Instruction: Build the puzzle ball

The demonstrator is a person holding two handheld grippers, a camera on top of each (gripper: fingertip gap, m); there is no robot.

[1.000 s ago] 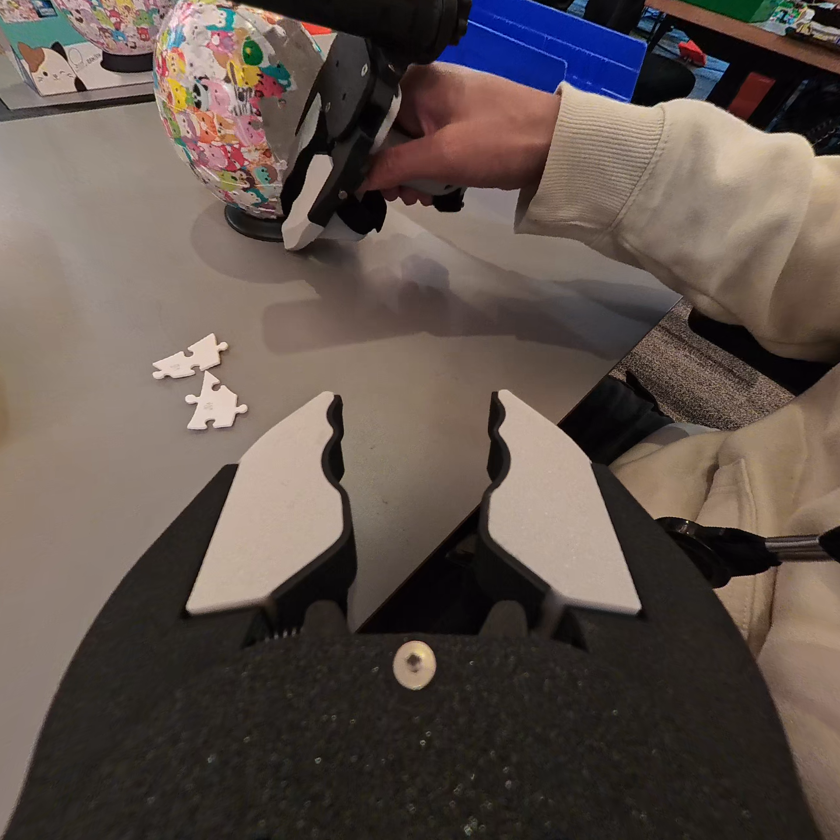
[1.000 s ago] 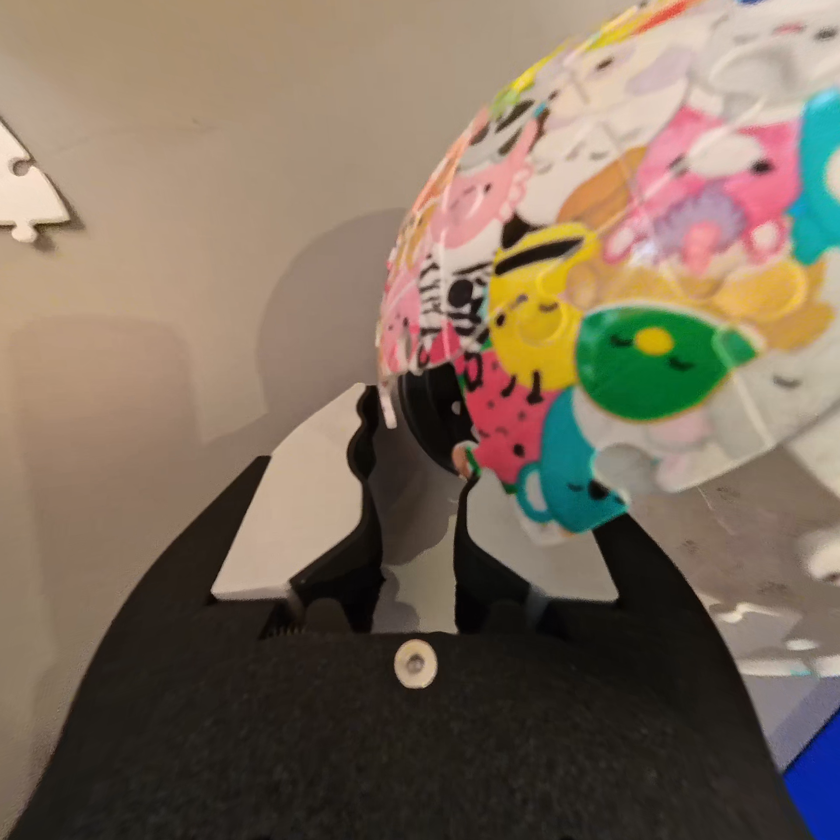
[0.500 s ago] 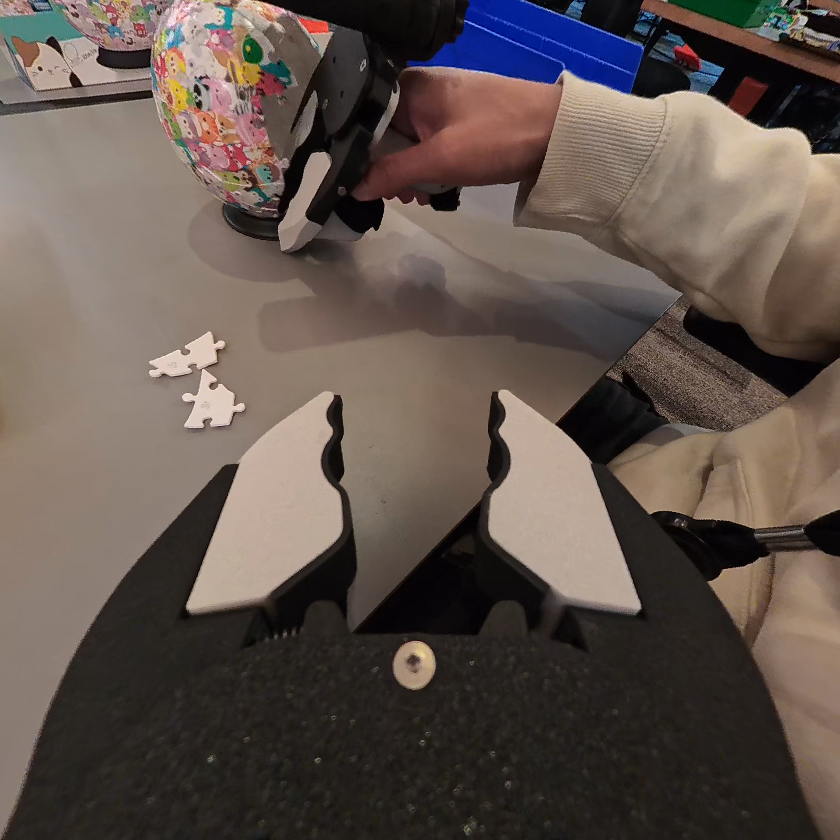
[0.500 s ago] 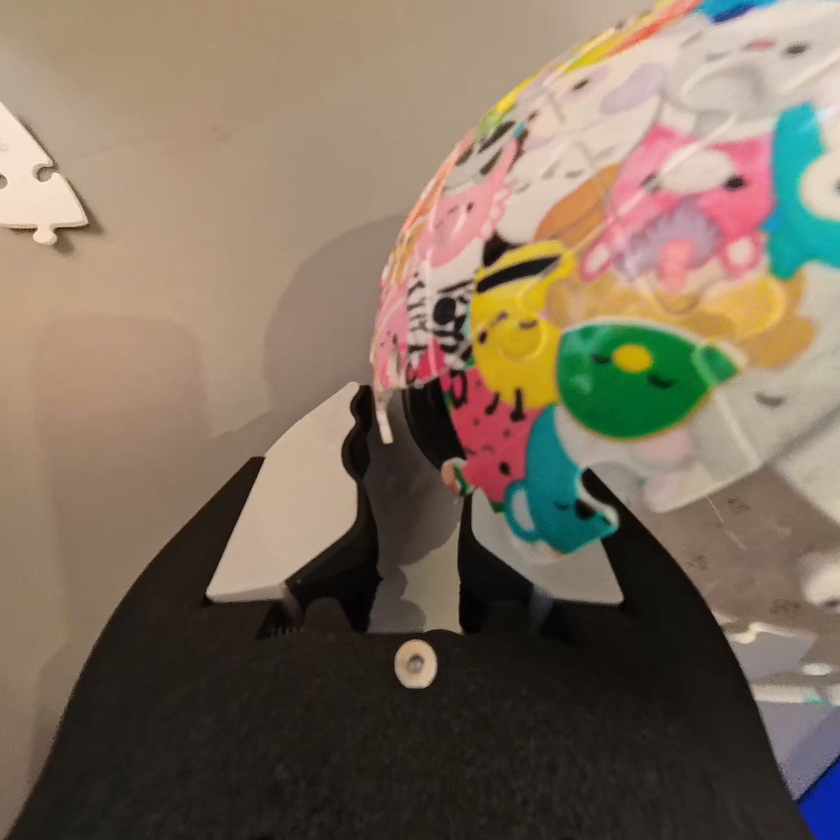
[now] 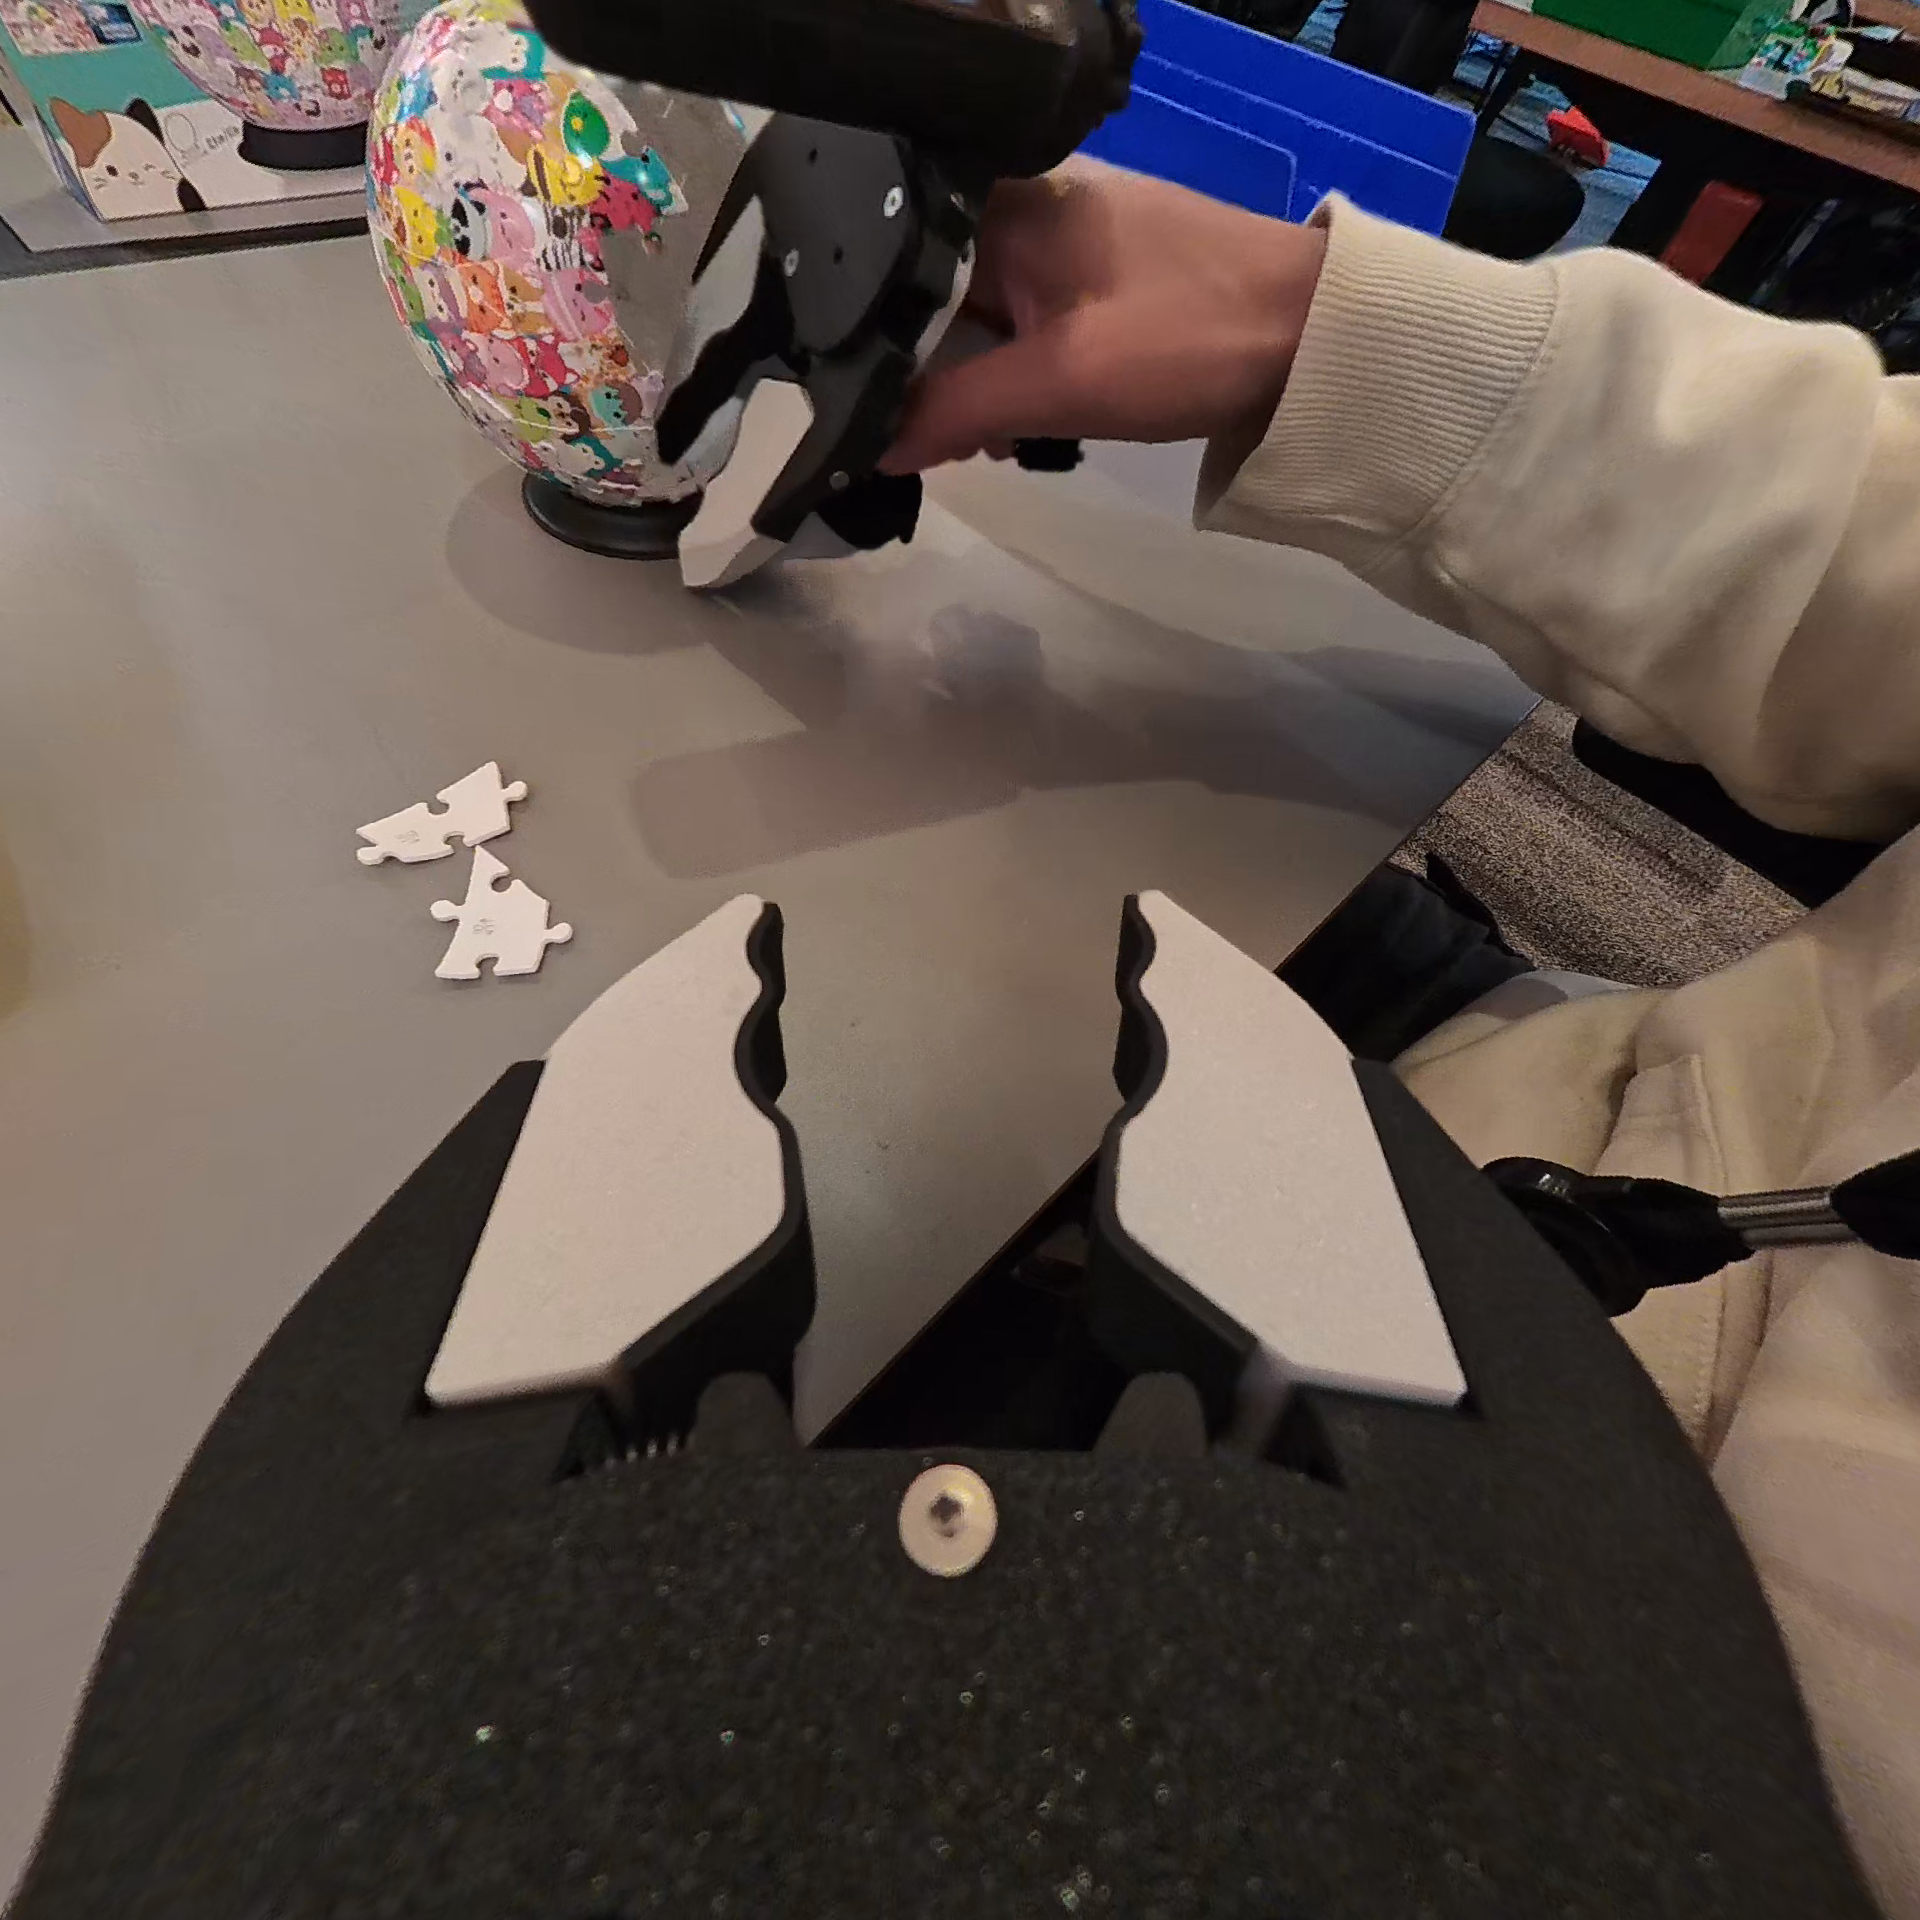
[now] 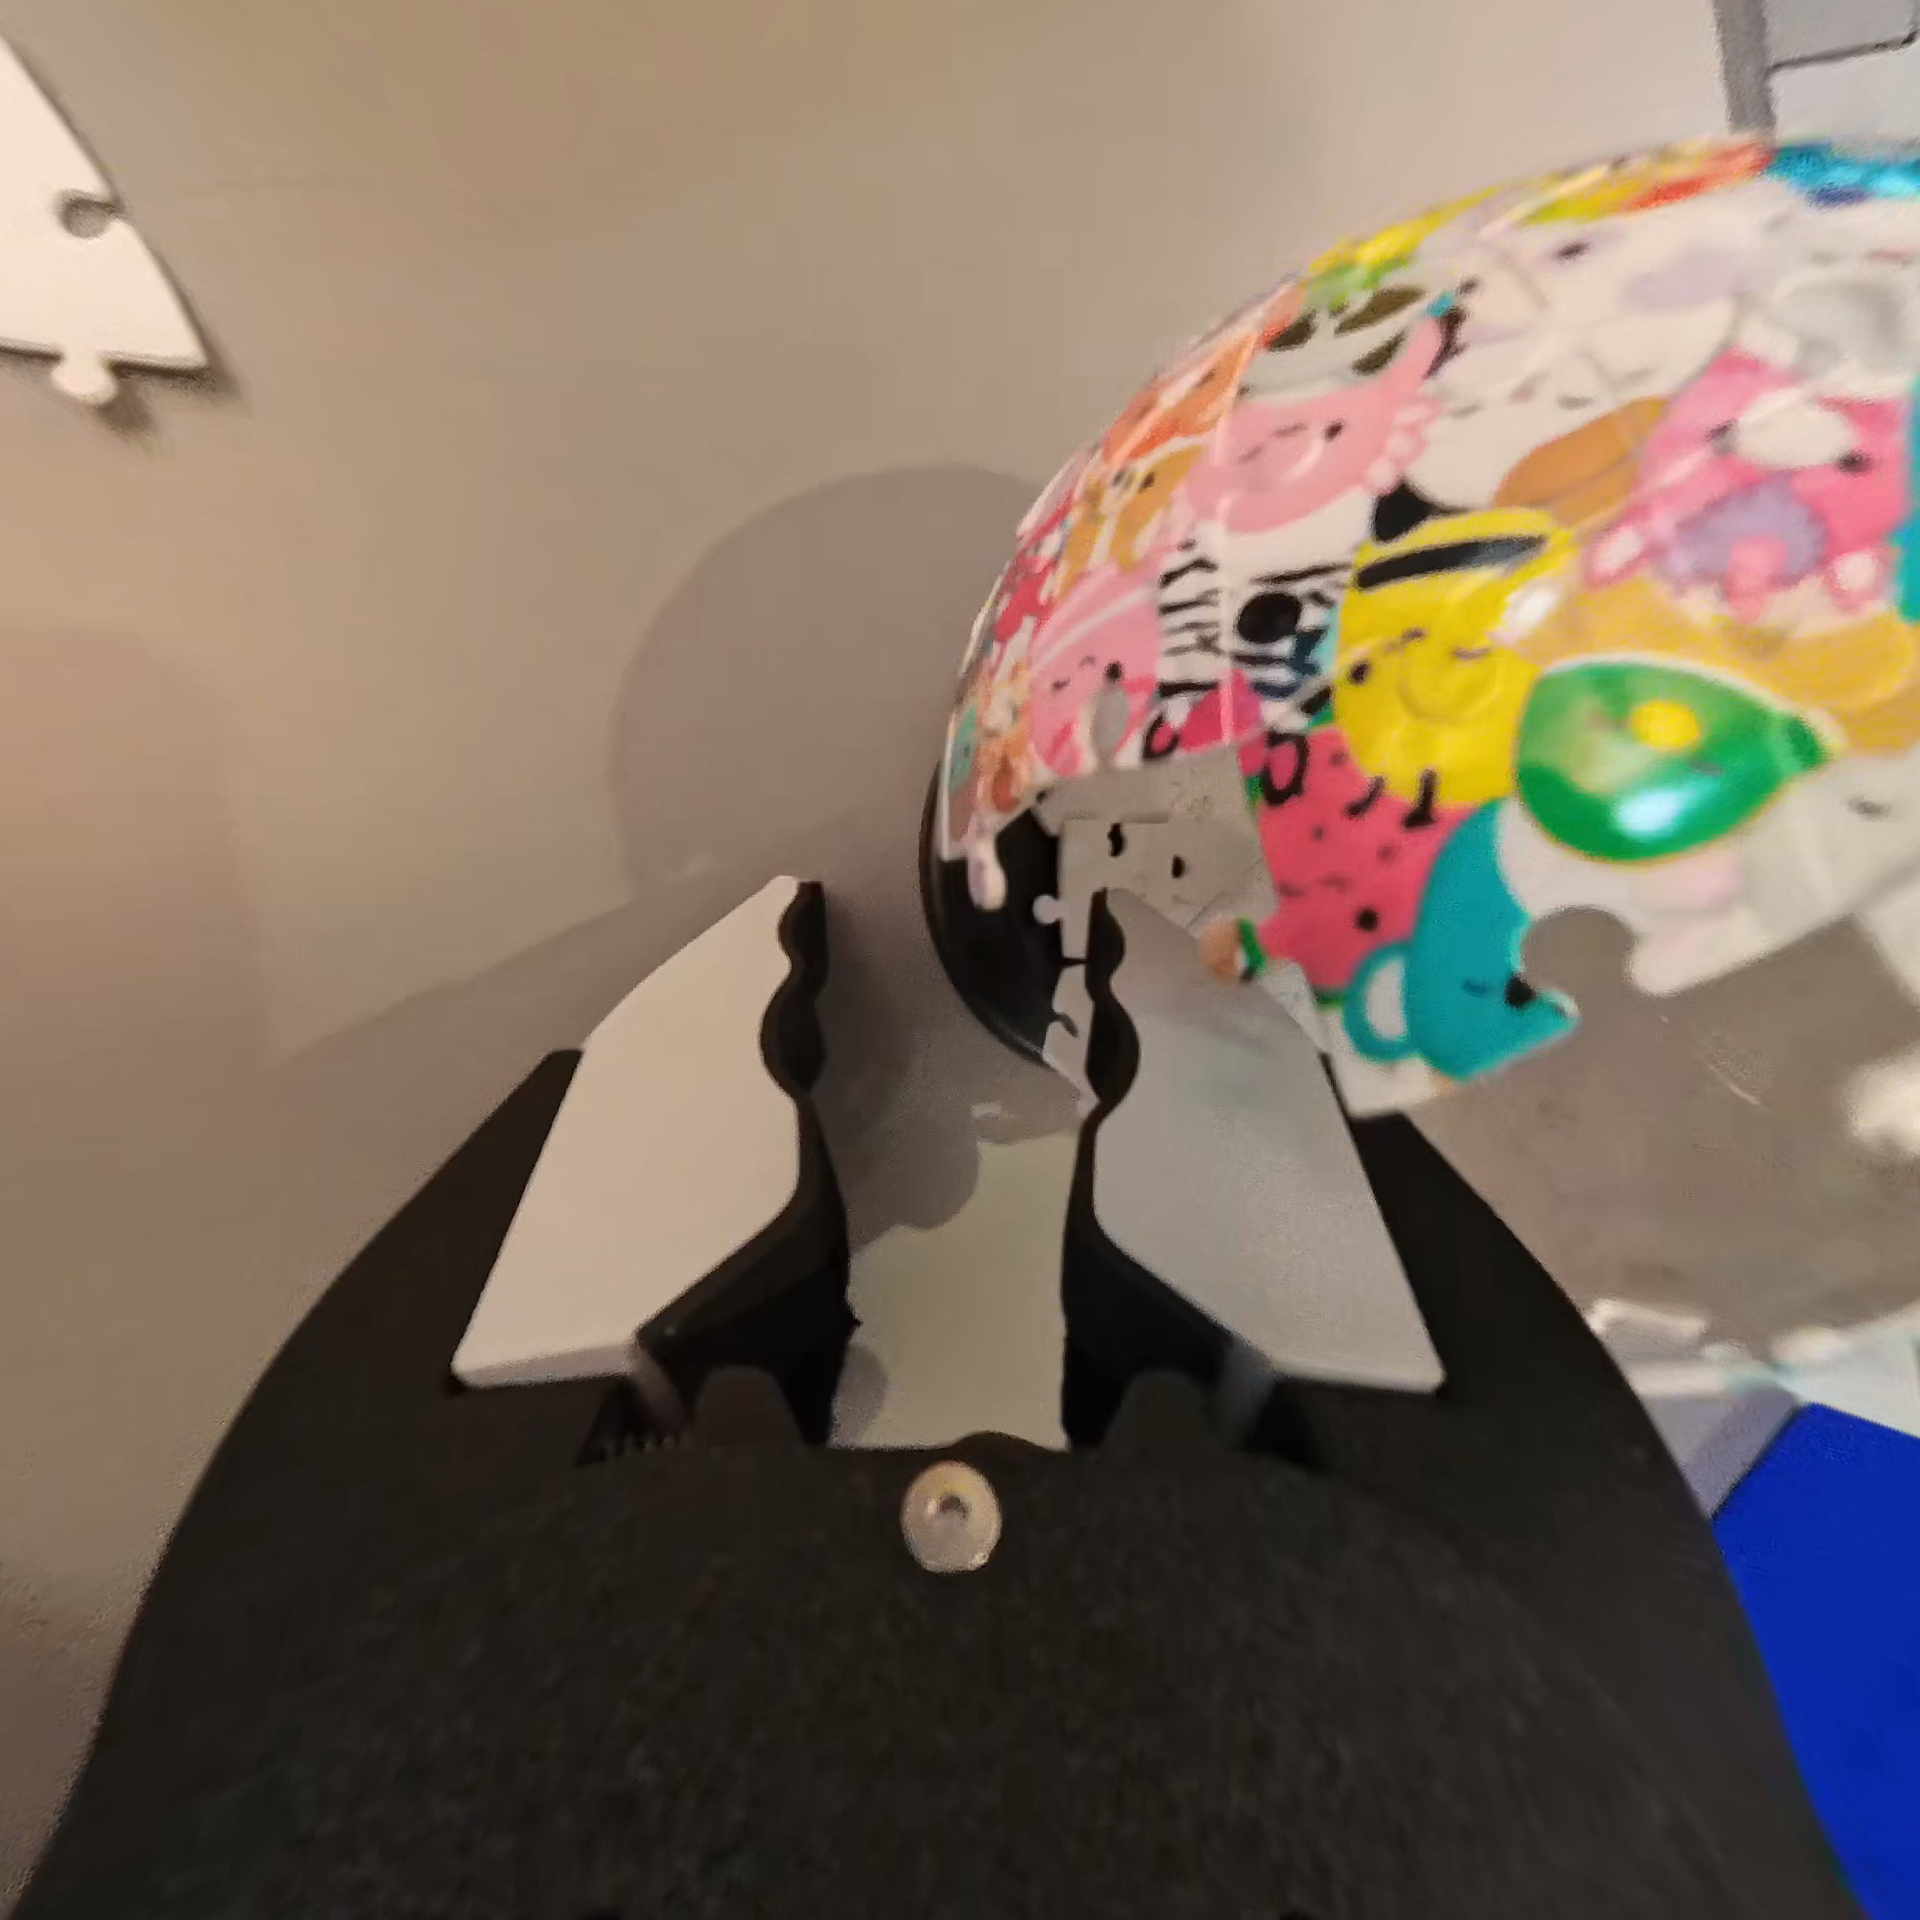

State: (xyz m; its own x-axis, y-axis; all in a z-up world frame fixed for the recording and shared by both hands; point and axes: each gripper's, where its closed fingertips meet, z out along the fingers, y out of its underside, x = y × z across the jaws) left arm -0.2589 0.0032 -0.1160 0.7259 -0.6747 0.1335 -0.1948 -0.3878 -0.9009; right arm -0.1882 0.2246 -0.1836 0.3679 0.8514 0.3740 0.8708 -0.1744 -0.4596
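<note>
The left gripper (image 5: pixel 948 940) hung above the near edge of the grey table (image 5: pixel 208 582), its jaws spread wide with nothing between them. The right gripper (image 6: pixel 956 925) also had its jaws apart and unloaded, its right fingertip just at the lower rim of the colourful cartoon-printed puzzle ball (image 6: pixel 1507 644), beside a gap in the shell. The ball sat on a black round stand (image 5: pixel 592 520). Two loose white puzzle pieces (image 5: pixel 468 862) lay face down on the table, apart from the ball.
</note>
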